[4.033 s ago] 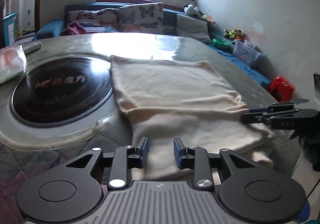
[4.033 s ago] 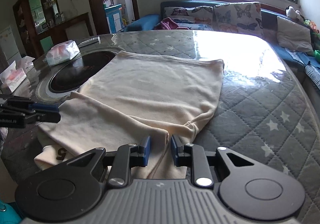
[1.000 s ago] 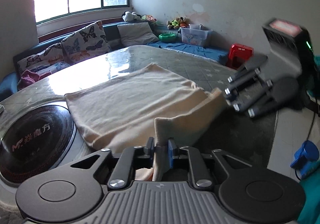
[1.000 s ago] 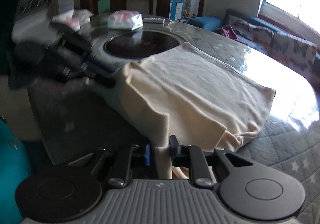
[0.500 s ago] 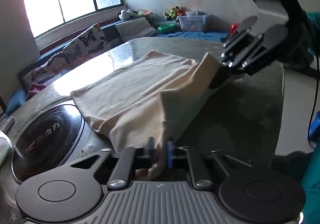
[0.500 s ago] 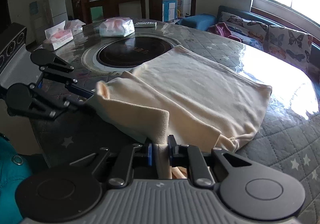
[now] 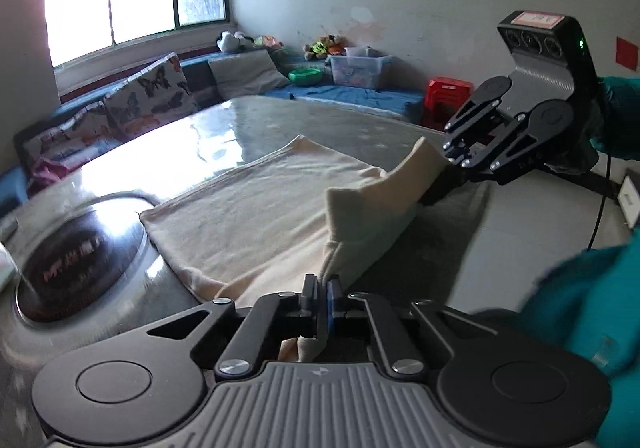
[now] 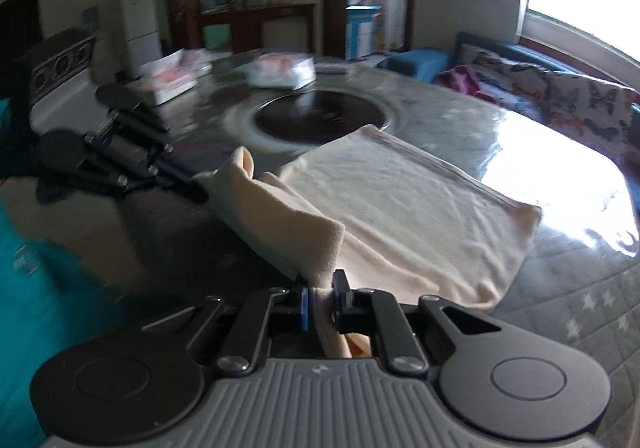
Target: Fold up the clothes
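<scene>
A cream garment [image 7: 260, 207] lies on the quilted table [image 7: 320, 119], its near edge lifted off the surface. My left gripper [image 7: 321, 290] is shut on one near corner of it. My right gripper [image 8: 321, 298] is shut on the other near corner of the garment [image 8: 400, 199]. Each gripper also shows in the other's view: the right one [image 7: 452, 157] at the right, the left one [image 8: 188, 179] at the left, both holding the raised edge stretched between them above the table's near edge.
A round black cooktop [image 8: 320, 119] is set in the table beyond the garment. Tissue packs [image 8: 280, 73] lie at the far side. A sofa with butterfly cushions [image 7: 148, 95] stands by the window. A red stool [image 7: 448, 91] and toy boxes sit by the wall.
Both grippers closed on the garment's near corners, then lifted them off the table. Over the last second they have carried the raised edge further up and over the garment.
</scene>
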The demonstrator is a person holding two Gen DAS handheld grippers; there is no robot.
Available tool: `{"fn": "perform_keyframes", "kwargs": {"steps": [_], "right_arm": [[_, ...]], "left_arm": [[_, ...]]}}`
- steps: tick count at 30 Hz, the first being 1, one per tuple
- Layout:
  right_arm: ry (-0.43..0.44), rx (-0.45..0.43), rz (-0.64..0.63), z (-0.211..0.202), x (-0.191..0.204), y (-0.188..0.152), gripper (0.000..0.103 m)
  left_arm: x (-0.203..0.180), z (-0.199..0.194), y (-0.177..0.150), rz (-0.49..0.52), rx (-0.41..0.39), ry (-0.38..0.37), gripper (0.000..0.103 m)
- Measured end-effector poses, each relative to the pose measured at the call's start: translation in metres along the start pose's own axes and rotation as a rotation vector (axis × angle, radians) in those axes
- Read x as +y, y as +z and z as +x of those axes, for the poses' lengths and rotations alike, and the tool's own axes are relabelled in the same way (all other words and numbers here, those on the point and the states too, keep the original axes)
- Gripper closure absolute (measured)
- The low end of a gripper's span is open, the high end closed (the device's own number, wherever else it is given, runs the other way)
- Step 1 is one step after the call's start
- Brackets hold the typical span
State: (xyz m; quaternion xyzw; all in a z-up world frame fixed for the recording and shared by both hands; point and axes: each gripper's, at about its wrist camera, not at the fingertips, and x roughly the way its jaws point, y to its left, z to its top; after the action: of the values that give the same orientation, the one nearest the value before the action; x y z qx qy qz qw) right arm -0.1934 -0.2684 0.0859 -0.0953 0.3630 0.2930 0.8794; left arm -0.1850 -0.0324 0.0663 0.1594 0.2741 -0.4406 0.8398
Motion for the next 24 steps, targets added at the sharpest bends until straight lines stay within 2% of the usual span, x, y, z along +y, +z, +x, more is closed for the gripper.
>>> {"fn": "perform_keyframes", "kwargs": {"steps": [3,7,14,20,24], "right_arm": [[0.031,0.022,0.002,-0.003,0.011,-0.005,0.093],[0.020,0.005,0.029,-0.003,0.005,0.005,0.093],[-0.012,-0.014,0.032,0.005,-0.040,0.055,0.094],[-0.067,0.011,0.064,0.047,-0.099,0.095,0.094],[-0.099,0.046,0.124,0.098,-0.138,0.102,0.093]], "left_arm": [[-0.004,-0.009,-0.003,-0.021,-0.004,0.003,0.098],[0.009,-0.004,0.010,-0.047,-0.036,0.027,0.098],[0.050,0.022,0.057,-0.023,-0.106,0.071,0.099],[0.098,0.085,0.090,-0.035,-0.095,0.118,0.099],[0.127,0.140,0.092,-0.095,-0.036,0.151,0.099]]}}
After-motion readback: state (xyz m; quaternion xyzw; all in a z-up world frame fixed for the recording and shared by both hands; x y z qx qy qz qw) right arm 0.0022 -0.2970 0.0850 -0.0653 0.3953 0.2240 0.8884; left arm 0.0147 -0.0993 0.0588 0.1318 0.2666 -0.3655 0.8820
